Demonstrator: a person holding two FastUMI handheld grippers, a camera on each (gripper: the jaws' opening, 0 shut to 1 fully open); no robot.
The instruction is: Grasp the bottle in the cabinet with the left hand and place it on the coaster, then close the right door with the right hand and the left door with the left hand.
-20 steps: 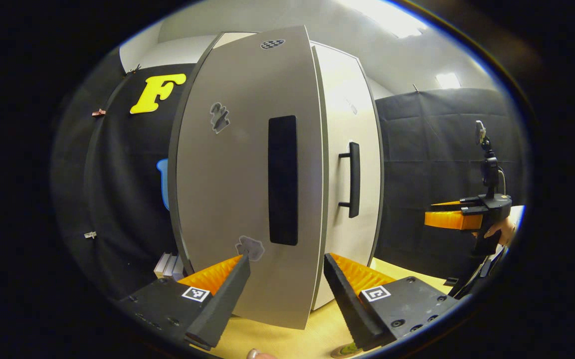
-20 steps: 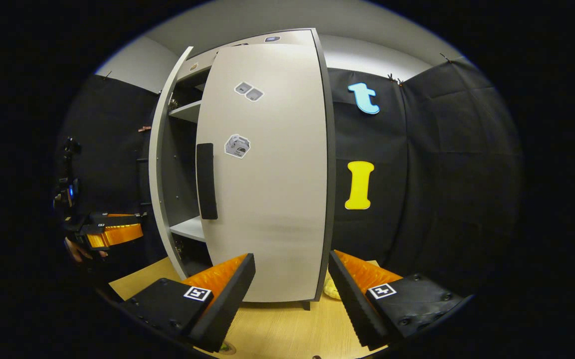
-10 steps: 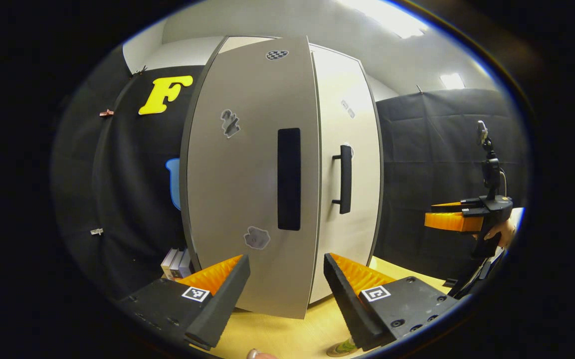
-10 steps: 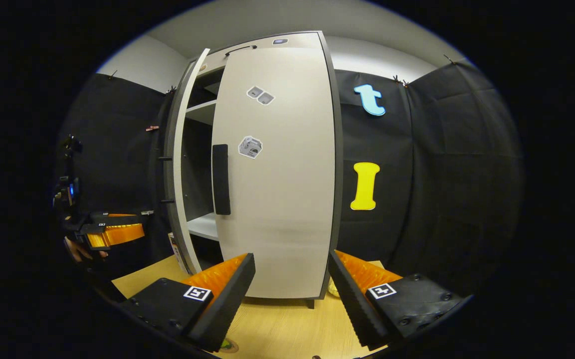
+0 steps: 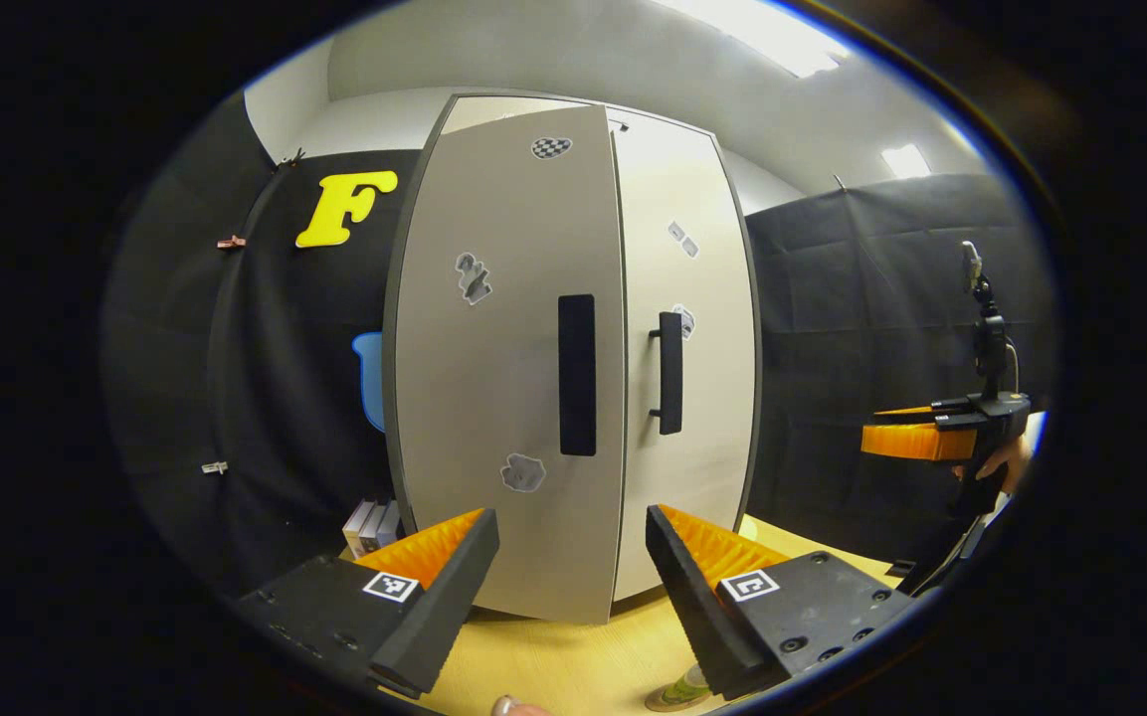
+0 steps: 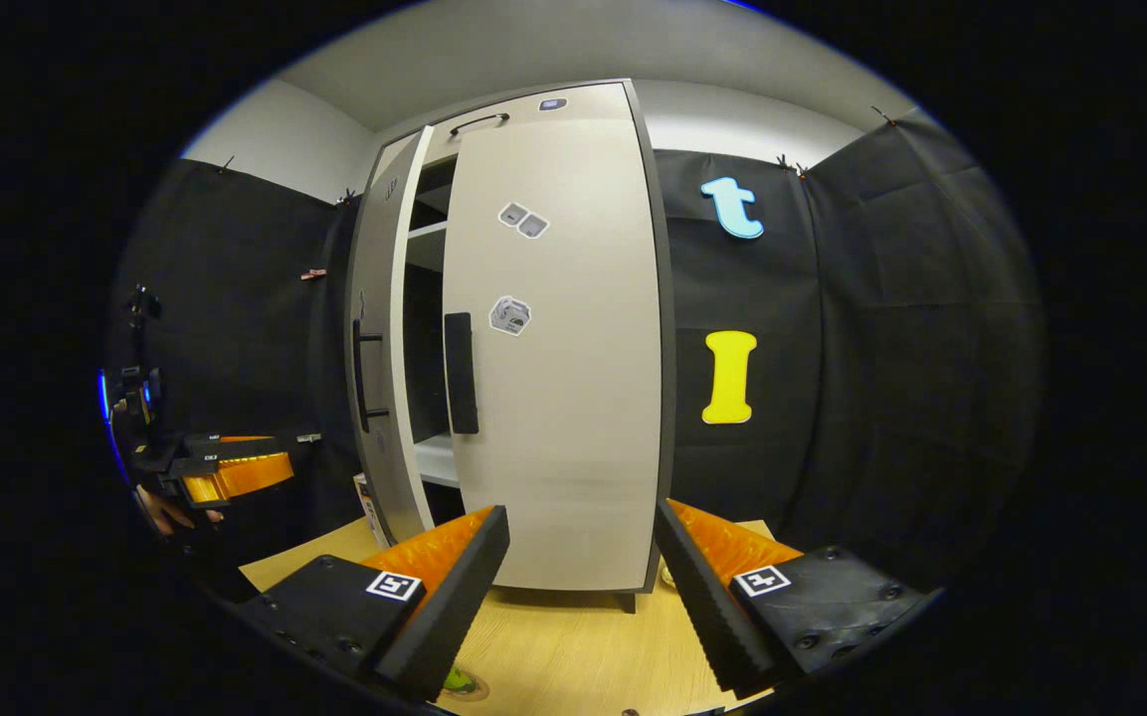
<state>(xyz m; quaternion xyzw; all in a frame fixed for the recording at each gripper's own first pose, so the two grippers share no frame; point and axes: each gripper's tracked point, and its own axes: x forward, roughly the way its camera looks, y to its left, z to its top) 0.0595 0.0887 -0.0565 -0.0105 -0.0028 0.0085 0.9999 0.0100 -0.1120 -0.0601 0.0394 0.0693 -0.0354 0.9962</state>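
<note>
Left door [image 5: 503, 368] swung nearer shut than before, left gripper [image 5: 571, 587] and right gripper [image 6: 581, 587] gaping, empty.

Overhead ceiling lights [image 5: 782, 40] give bright, even light, blown out to glare at top right of the left gripper view. Cabinet doors [image 5: 513, 378] are evenly lit, with soft shadows at the base. Fisheye distortion bows straight edges outward. Focus is sharp, without motion blur.

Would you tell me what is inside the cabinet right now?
Through the gap beside the left door, the cabinet shows two white shelves with nothing visible on them. The right door covers the rest.
</note>
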